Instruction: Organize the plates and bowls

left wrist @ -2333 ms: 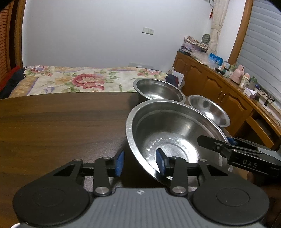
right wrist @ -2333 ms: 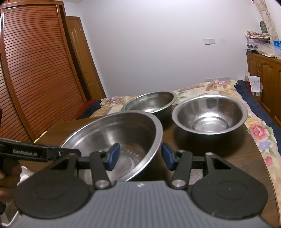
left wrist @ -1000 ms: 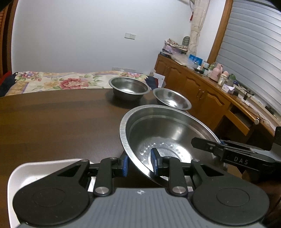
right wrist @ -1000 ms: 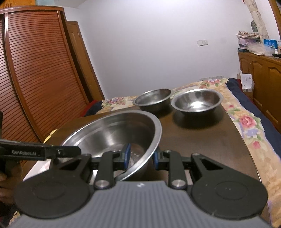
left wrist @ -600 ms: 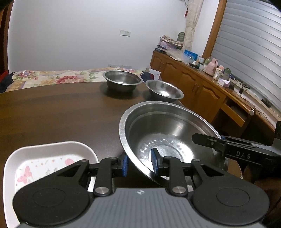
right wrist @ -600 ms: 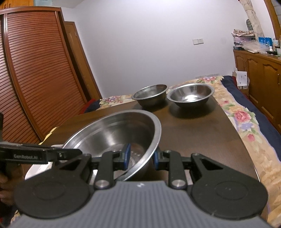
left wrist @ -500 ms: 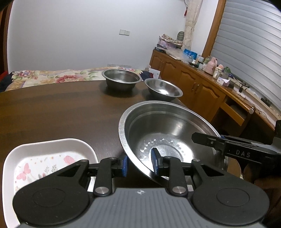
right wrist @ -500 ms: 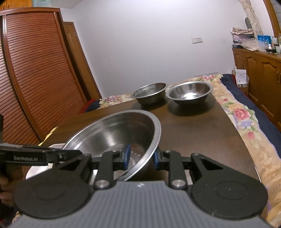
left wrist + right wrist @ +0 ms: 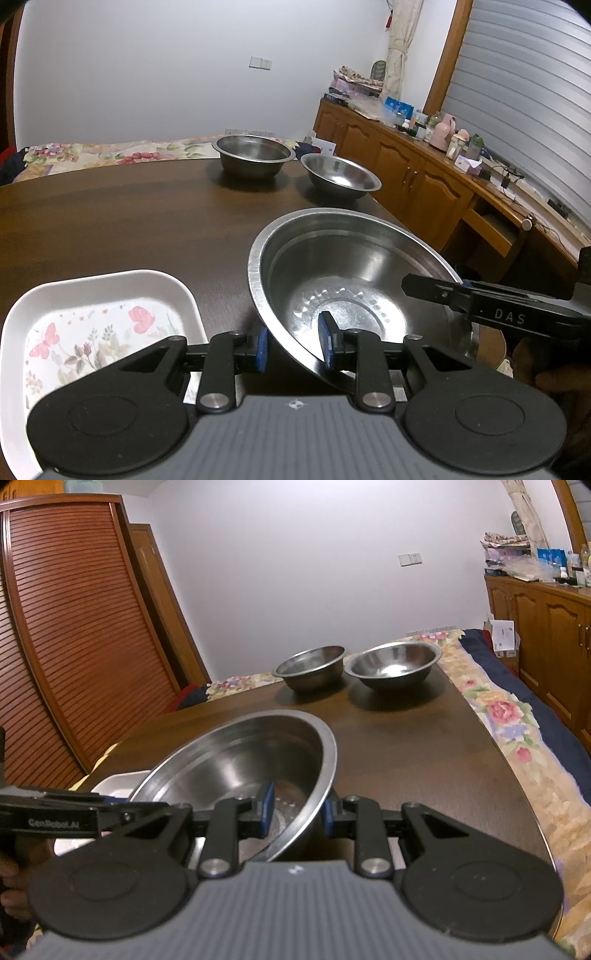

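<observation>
A large steel bowl (image 9: pixel 354 266) is held tilted above the brown table by both grippers. My left gripper (image 9: pixel 293 345) is shut on its near left rim. My right gripper (image 9: pixel 298 806) is shut on the opposite rim of the bowl (image 9: pixel 236 760), and also shows from the side in the left wrist view (image 9: pixel 491 312). A white rectangular plate with butterflies and flowers (image 9: pixel 96 321) lies on the table just left of the bowl. Two smaller steel bowls (image 9: pixel 255 153) (image 9: pixel 340 179) stand side by side at the table's far edge.
The round wooden table (image 9: pixel 110 221) ends close on the right. A bed with a floral cover (image 9: pixel 498 709) lies beyond it. Wooden cabinets (image 9: pixel 424 177) with clutter line the right wall. A slatted wooden wardrobe (image 9: pixel 74 627) stands left in the right wrist view.
Both grippers closed on the big bowl's rim and carried it back toward the near side of the table. The two small bowls now look farther away and the white plate has come into view.
</observation>
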`<state>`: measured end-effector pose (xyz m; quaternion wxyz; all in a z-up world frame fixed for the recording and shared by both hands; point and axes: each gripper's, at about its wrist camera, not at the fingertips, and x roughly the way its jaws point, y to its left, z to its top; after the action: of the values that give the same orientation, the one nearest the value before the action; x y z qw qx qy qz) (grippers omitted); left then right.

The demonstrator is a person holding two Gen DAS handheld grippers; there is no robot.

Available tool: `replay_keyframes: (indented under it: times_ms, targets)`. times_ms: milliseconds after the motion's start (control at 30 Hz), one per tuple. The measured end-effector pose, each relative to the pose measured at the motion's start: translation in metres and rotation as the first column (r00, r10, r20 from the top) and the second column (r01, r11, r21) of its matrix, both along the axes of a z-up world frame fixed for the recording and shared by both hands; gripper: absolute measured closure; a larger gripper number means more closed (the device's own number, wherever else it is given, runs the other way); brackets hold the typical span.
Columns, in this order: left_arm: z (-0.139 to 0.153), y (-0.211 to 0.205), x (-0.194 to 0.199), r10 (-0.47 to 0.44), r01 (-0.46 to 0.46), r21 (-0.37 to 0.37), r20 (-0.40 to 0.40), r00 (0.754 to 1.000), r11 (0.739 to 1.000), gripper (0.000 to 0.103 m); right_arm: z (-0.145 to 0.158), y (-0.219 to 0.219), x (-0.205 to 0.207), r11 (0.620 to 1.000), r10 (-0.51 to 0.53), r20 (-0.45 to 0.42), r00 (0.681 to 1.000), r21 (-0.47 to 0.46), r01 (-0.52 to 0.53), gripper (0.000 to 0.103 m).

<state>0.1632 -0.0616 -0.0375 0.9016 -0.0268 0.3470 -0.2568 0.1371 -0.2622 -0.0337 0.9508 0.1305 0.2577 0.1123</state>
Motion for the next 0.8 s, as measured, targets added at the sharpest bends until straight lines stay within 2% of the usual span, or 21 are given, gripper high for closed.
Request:
replay_keyframes:
  times_ms: [733,800]
  targets:
    - [-0.0051,-0.0072,-0.0007,0.006,-0.006,0.022,0.023,1.000,1.000,0.073,-0.0060,0.0003,-0.0020,1.000,-0.010,-0.014,1.000,-0.008,0.009,0.075]
    - [-0.0050,-0.0058,-0.0011,0.008,-0.009,0.021,0.027,1.000,1.000,0.071,-0.0051,-0.0001,-0.0010,1.000,-0.013,-0.013,1.000,-0.020,0.012,0.074]
